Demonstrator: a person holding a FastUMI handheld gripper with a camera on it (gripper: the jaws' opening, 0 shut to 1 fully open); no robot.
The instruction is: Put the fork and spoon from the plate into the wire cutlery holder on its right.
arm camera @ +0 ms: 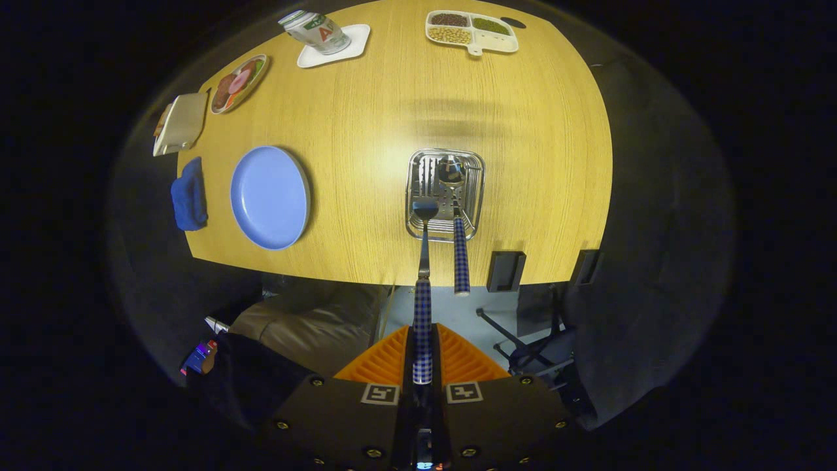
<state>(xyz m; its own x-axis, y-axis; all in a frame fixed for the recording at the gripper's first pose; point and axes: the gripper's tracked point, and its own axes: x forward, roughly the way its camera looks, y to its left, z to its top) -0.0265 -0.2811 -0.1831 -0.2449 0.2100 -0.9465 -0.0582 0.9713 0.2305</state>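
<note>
I look down on the wooden table from high above. My gripper [423,343] is shut on the blue-checked handle of the fork [424,261], held between the orange fingers [382,363]. The fork hangs head down, and its metal head is at the near rim of the wire cutlery holder [476,196]. In the holder stands the spoon [460,252], its shiny bowl down at the far side and its checked handle leaning out over the near rim. The bare blue plate [269,196] lies to the holder's left.
Left of the plate lie a blue cloth [189,195], a beige box [180,123] and a dish of food [238,84]. A can [316,29] on a white coaster and a divided tray of beans [471,31] sit at the far edge. Chairs stand below the table's near edge.
</note>
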